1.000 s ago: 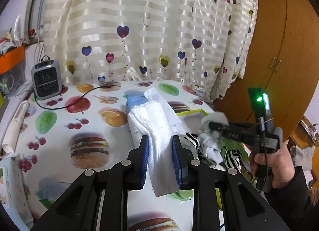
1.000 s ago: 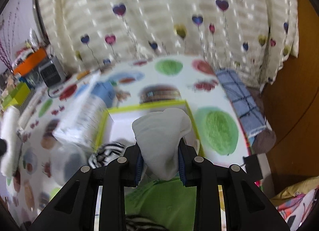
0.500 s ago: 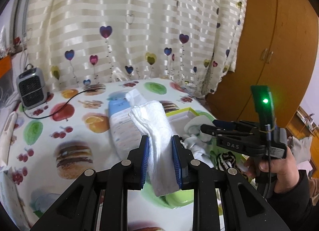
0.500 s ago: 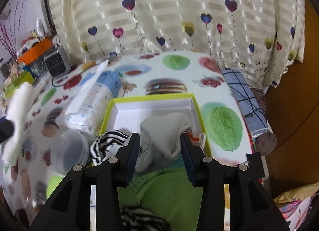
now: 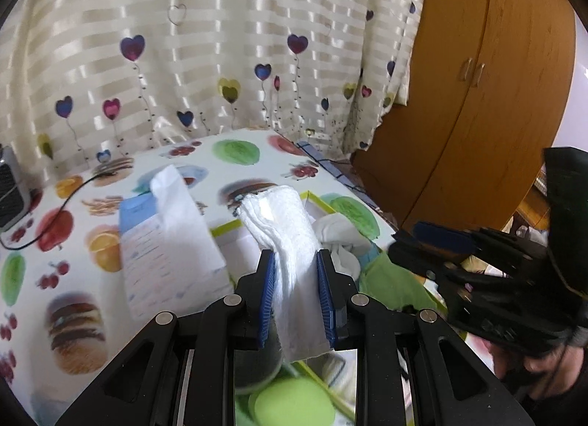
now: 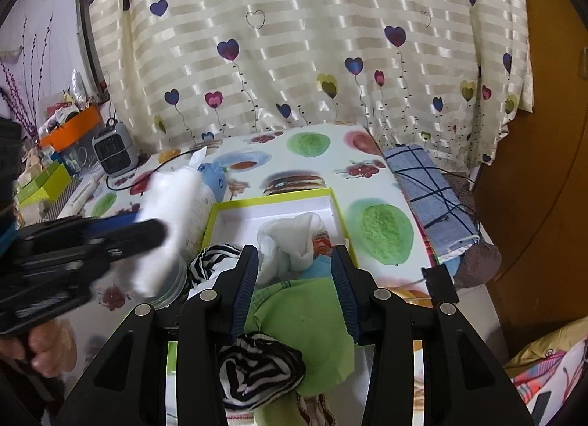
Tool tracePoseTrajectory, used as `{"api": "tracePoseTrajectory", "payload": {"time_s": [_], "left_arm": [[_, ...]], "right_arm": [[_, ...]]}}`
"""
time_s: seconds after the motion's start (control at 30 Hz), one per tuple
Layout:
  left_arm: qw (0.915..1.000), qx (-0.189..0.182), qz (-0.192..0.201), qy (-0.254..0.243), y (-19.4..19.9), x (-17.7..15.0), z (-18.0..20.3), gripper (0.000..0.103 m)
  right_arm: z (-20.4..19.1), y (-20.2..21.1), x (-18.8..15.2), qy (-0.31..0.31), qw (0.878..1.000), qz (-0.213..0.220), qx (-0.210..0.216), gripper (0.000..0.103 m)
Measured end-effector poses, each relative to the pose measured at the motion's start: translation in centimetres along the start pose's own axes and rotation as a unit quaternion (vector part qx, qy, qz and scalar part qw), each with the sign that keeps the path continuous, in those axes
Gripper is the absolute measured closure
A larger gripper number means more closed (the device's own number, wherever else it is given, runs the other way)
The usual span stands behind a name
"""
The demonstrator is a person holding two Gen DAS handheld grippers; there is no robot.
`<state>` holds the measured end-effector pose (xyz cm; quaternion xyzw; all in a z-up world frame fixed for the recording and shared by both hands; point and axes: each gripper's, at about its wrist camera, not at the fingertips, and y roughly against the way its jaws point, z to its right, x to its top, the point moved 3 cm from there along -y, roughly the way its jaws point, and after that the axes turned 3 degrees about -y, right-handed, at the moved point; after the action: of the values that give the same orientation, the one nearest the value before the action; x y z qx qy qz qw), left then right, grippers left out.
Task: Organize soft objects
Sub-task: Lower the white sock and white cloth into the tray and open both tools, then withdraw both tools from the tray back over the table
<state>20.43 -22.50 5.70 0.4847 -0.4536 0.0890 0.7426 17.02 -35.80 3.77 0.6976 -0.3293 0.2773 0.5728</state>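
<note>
Far left of the right wrist view: small grey fan heater [image 6: 114, 148] at the table's back edge, cable trailing over the fruit-and-burger tablecloth [image 6: 305, 145]. Next, blurred in that same view, left gripper [image 5: 296, 284] clamped on a folded white towel [image 5: 283, 238], both blue pads pressed into its sides, towel end hanging below the jaws. Just beside it on the cloth, a soft pack of tissues [image 5: 165, 238], 1 sheet sticking up from the top. Centre now: yellow-rimmed white box [image 6: 273, 207] with a crumpled white cloth [image 6: 290, 242] lying inside, against its near right corner. Right gripper [image 6: 296, 288] poised above that near edge, jaws just been opening, standing apart, nothing pinched between them. Under its fingers, a green cloth [image 6: 308, 319] and a black-and-white striped sock [image 6: 257, 371] in a heap. Far right, a folded blue checked cloth [image 6: 430, 198] along the table edge.
</note>
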Motion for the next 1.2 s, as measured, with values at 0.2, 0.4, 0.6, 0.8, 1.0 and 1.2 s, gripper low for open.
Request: {"api": "tracePoseTrajectory", "payload": {"time_s": [0.2,0.4,0.6,0.8,1.0,1.2], "left_arm": [[0.9995,-0.005,-0.031,0.008,-3.5,0.4,-0.1,0.081],[0.9977,-0.008,-0.066,0.013,-6.3,-0.2,-0.3,0.079],[0.9978,0.001,-0.067,0.006,-6.0,0.3,-0.1,0.067],[0.9986,0.005,-0.051,0.015,-4.3,0.7,-0.8,0.063],[0.9990,0.014,-0.035,0.023,-2.1,0.5,-1.0,0.063],[0.9995,0.022,-0.019,0.010,0.7,-0.5,0.4,0.063]], "right_arm": [[0.1,0.1,-0.2,0.001,1.000,0.001,-0.003,0.060],[0.5,-0.3,-0.7,-0.004,1.000,-0.006,-0.004,0.060],[0.7,-0.2,-1.3,-0.008,1.000,-0.010,-0.004,0.060],[0.5,0.6,-1.4,-0.008,1.000,-0.003,-0.001,0.060],[0.0,1.7,-1.7,-0.006,1.000,0.003,0.004,0.060],[-0.5,2.5,-2.4,-0.008,1.000,0.003,0.013,0.060]]}}
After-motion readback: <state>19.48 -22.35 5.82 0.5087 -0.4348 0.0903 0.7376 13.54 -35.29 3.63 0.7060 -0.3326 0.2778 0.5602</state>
